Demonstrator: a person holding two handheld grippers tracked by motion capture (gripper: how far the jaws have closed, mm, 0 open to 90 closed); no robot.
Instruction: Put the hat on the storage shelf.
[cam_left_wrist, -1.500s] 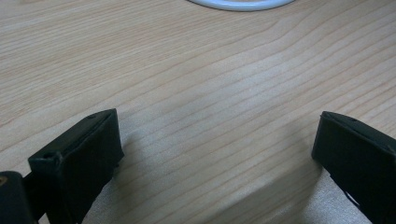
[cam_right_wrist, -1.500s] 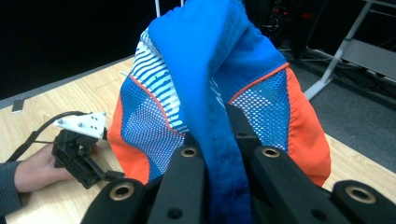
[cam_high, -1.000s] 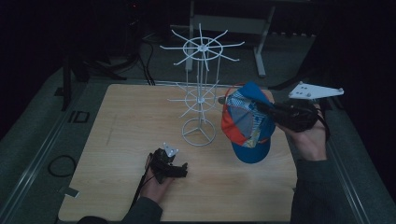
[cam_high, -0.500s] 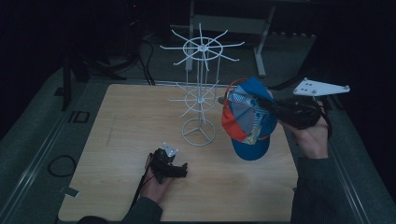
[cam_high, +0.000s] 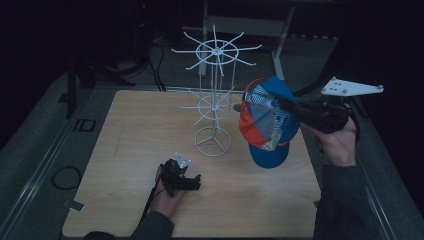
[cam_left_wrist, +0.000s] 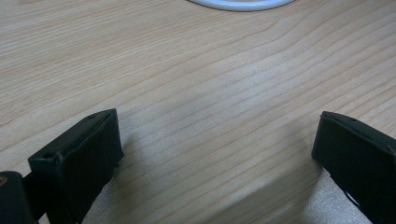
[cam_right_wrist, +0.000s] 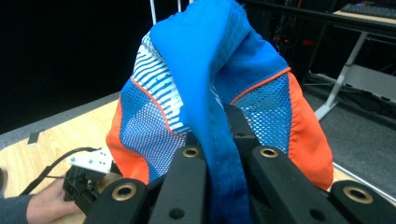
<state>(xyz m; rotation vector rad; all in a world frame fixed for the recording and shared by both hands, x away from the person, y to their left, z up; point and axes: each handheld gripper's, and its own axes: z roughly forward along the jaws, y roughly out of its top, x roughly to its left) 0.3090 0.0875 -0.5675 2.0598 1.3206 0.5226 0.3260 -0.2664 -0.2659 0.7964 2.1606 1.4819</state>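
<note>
In the lower middle of the high view, the left gripper (cam_high: 192, 181) lies low on the wooden table (cam_high: 125, 165), held by the left hand (cam_high: 167, 197). Its own view shows the two black jaws spread wide with bare wood grain between them, grasping nothing; the white curved edge of the stand's base ring (cam_left_wrist: 240, 3) crosses the top of that frame.

Right of centre in the high view, the right gripper (cam_high: 292, 107) is raised off the table in the right hand (cam_high: 340, 145), its grey plate (cam_high: 352, 88) at the upper right. Its jaws are clenched on a fold of the blue fabric of the cap (cam_high: 267, 122), which the right gripper view shows pinched between them. The cap (cam_right_wrist: 210, 102), blue and orange with mesh panels and a striped patch, hangs from that grip with its blue brim lowest, above the table's right part.

Against half a second ago, the cap and right gripper sit at about the same place, while the left gripper has stayed put.

Farther back, the white wire display stand (cam_high: 214, 100) rises at upper centre, its lower spokes just beside the cap's left edge; whether they touch is unclear. Beyond, dark floor, cables and a table leg.
</note>
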